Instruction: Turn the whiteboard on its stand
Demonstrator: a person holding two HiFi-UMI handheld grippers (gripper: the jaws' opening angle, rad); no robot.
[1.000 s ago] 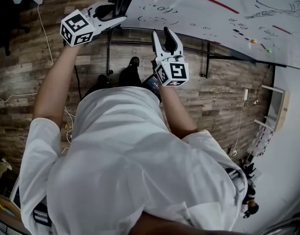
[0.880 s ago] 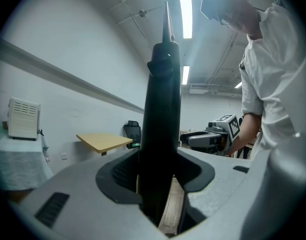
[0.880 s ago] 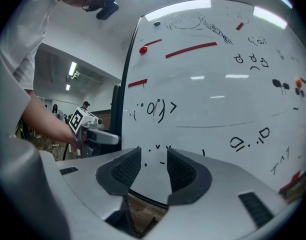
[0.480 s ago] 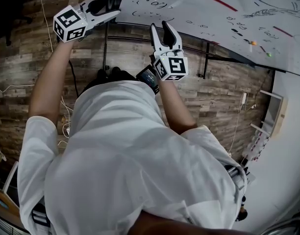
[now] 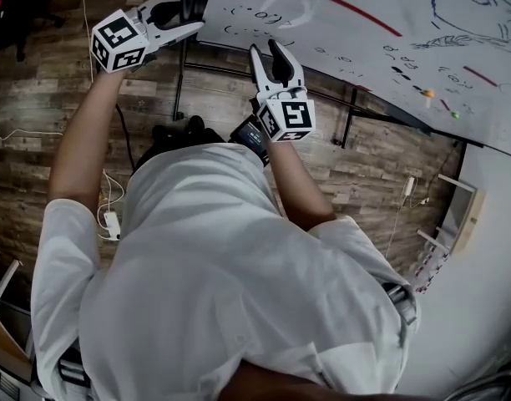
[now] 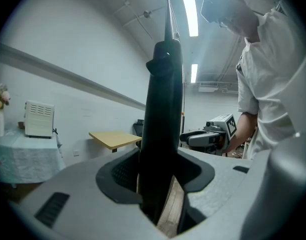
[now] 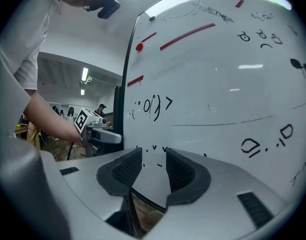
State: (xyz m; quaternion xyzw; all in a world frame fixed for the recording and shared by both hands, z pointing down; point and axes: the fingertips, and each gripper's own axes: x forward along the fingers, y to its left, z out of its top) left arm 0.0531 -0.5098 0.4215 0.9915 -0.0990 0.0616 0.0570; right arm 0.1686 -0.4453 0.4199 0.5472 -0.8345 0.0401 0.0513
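The whiteboard (image 5: 364,48) fills the top of the head view, tilted, with red lines and black scribbles on it. Its black side frame (image 6: 163,109) stands upright between the jaws of my left gripper (image 5: 187,17), which is shut on it at the board's left edge; in the left gripper view my left gripper (image 6: 160,178) has the frame filling its gap. My right gripper (image 5: 266,53) is open, tips at the board's lower edge a little to the right. In the right gripper view the whiteboard (image 7: 218,84) shows beyond my right gripper (image 7: 154,171), with nothing pinched.
Black stand bars (image 5: 347,107) run under the board. Below is a wood plank floor (image 5: 38,140) with a cable and white adaptor (image 5: 112,224). A shelf (image 5: 456,215) stands at the right wall. A yellow tabletop (image 6: 113,139) lies beyond the frame.
The right gripper has crept up and left, closer to the board's lower edge. That edge slants more steeply in the head view. The left gripper keeps its hold on the frame.
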